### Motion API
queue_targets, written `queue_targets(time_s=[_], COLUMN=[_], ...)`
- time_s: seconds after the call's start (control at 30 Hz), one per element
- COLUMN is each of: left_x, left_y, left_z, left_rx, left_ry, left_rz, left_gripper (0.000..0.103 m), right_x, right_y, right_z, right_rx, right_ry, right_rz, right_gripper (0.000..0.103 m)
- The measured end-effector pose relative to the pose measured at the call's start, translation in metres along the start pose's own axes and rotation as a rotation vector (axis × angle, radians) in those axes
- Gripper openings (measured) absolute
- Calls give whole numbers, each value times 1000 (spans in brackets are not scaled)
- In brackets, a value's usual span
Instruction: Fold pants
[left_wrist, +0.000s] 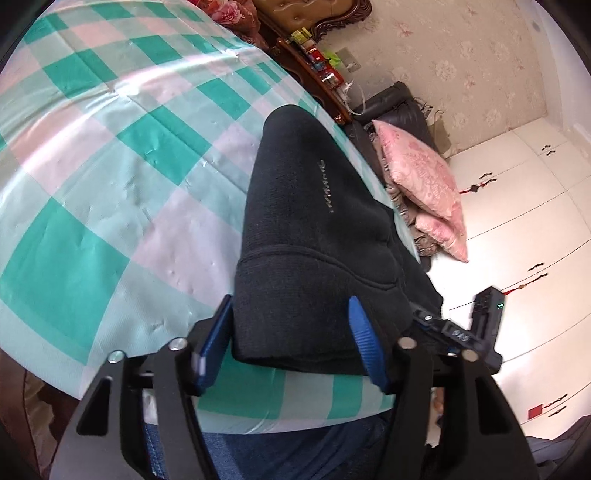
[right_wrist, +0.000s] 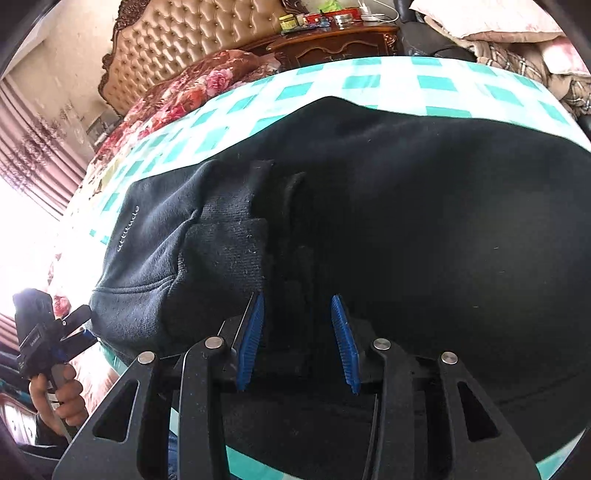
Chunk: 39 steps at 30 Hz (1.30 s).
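The black pants (left_wrist: 295, 236) lie on a bed covered by a teal, white and pink checked sheet (left_wrist: 110, 177), close to its near edge. In the left wrist view they form a long dark strip running from the near edge away toward the far right, with a small line of pale lettering (left_wrist: 327, 186) on the upper layer and a stitched seam curving across the near end.

The left claw (left_wrist: 291, 343) stands wide open, its 2 blue pads on either side of the near end of the folded cloth; the left pad (left_wrist: 214, 343) lies just beside the fabric edge and the right pad (left_wrist: 365, 347) rests against the dark cloth. Whether either pad presses the cloth I cannot tell.

In the right wrist view the pants (right_wrist: 406, 240) fill most of the frame, with a ribbed cuff (right_wrist: 229, 236) folded over on the left. The right claw (right_wrist: 297, 343) is also open, low over the dark fabric, which shows between its pads.

Far off stand a tufted headboard (right_wrist: 192, 40), a floral quilt (right_wrist: 184, 92) and a dark wooden nightstand (right_wrist: 332, 44). Pink pillows (left_wrist: 421, 177) lie to the right of the bed, near white wardrobe doors (left_wrist: 524, 229).
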<state>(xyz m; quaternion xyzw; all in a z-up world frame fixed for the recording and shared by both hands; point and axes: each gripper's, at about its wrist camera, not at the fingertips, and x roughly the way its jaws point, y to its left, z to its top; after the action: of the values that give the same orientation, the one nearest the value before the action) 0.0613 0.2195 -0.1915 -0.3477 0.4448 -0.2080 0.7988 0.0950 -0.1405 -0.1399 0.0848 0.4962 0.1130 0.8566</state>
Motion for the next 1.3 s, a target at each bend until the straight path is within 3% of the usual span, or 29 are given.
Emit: queue_targets(time_s=[0.07,0.2,0.4,0.53,0.7,0.87,1.0,1.1,1.3], left_x=[-1,-1,-2,-4,-12,5,41,66,80], left_y=[-1,0,1,-6,-43,-74,-71,-61,-47], left_z=[-1,-2,-3,-2,17,66,110,128,132], left_rx=[10,9,9,48,264,405,391,364,321], left_ry=[4,3,-3,-8,-100,-137,-69,-1,30], left_rz=[4,3,9,43,194,270,311,341,358], left_gripper=[58,56,55,56,56,55,45,31,34], right_x=[-11,-14,34,66,82,84,85,85,85], right_y=[13,55,113,122,140,137,139,139,138], right_z=[8,25,47,50,37,39,37,36,36], right_rx=[-57,-167,-285,-303,-410,-403,-409,-410,-412], right_ry=[-44,-67,-72,-58,-80,-80,-87,-91,-97], right_rz=[-30,15,-78,-141,-242,-236,-244,-245,-247], right_gripper=[40,44,45,57,65,65,65,66,67])
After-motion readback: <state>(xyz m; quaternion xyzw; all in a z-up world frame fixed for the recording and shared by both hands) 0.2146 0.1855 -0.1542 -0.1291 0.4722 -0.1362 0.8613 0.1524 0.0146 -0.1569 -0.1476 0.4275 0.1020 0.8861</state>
